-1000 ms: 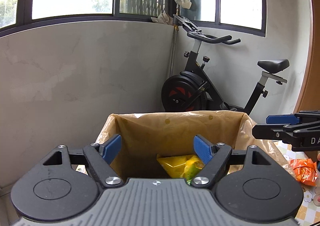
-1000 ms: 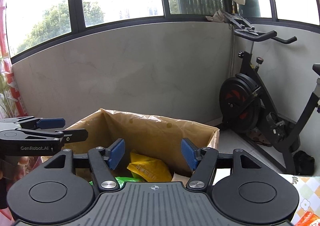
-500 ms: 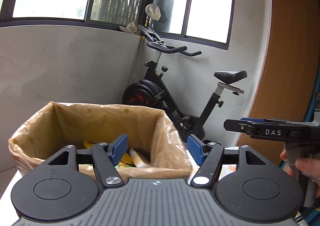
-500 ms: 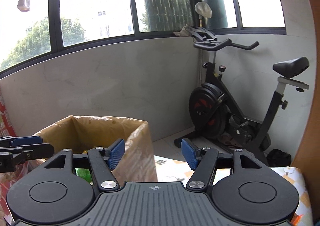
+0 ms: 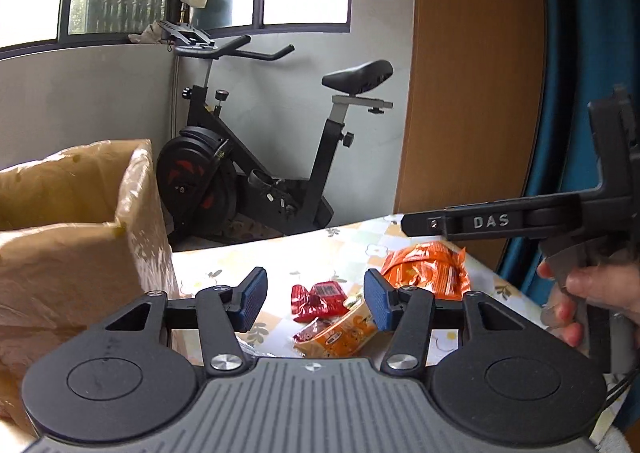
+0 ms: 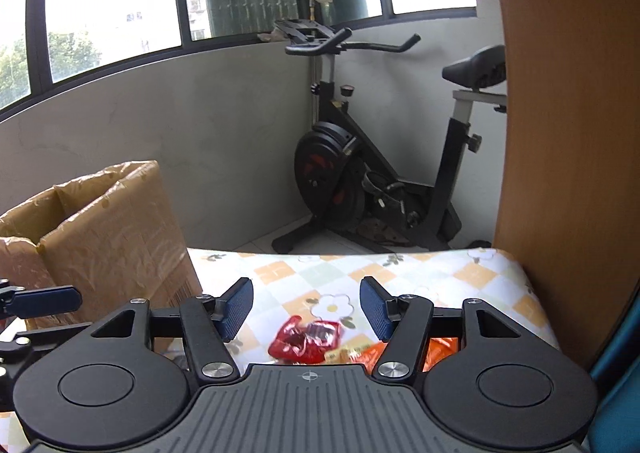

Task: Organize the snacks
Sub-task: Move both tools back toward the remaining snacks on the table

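A flowered tablecloth (image 5: 320, 253) covers the table by the window. Both grippers have swung away from the cardboard box (image 5: 72, 253), now at the left of the frame. The left gripper (image 5: 314, 303) and right gripper (image 6: 306, 307), jaws spread and empty, face the remaining snacks: a red packet (image 5: 318, 295), an orange bag (image 5: 428, 269) beyond. Next pick looks imminent.

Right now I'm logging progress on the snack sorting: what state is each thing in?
Left gripper: open, holding nothing.
Right gripper: open, holding nothing.
Brown plastic-lined cardboard box: top open.
Red foil snack packet: lying on the tablecloth, outside the box.
Orange snack bag: lying on the tablecloth.
Orange-yellow snack pack: lying on the tablecloth.
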### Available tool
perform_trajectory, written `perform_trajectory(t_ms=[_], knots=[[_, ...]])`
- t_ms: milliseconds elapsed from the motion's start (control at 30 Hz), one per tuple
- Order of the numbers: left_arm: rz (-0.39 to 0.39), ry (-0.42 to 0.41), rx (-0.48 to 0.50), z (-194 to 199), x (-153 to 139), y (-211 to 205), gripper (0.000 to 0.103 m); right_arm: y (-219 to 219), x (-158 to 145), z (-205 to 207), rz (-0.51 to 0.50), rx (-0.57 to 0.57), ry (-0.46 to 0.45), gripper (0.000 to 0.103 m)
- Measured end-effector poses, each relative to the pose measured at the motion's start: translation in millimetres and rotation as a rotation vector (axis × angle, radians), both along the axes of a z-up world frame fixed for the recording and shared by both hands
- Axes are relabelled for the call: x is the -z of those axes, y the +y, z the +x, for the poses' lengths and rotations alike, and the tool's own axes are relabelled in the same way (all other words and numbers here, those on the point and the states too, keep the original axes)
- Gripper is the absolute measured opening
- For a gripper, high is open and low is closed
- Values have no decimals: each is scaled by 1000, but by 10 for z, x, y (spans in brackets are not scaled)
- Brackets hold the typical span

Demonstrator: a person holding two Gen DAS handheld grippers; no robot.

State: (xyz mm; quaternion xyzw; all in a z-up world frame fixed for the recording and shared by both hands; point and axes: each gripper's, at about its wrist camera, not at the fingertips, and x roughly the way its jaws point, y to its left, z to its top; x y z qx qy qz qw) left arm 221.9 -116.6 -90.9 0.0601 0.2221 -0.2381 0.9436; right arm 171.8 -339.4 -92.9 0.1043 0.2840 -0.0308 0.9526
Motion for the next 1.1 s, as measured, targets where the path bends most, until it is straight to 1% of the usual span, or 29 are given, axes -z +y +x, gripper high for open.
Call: perform_trajectory(t_ms=[100,167,333,467,633,667,800,867,933,967,1067,1100], knots=[[54,23,-33,132,293,-59,56,-120,192,-90,39,25,21,55],[72,40,-49,229,443,-59,56,-191,297,-125,59,37,32,55],[140,73,-85,418,736,-92,57,-314,480,-162,95,57,51,55],[166,104,-148,587,867,-137,56,-357,552,-141,110,64,59,55],[236,110,-141,695,1006,-249,56,-394,597,-124,123,69,66,55],[245,115,-150,714,1029,-244,54,-397,606,-124,124,70,67,55],[266,149,-158,728,1072,-229,54,-413,618,-128,132,75,71,55],[283,150,-161,715,1104,-255,54,-418,629,-131,135,77,74,55],[264,165,-161,686,1100,-237,55,-426,634,-140,141,78,74,55],[247,176,-157,669,1094,-228,57,-424,637,-143,143,78,73,55],[205,212,-126,616,1100,-244,57,-413,643,-153,148,78,74,55],[181,253,-93,607,1112,-255,57,-414,645,-158,150,78,73,55]])
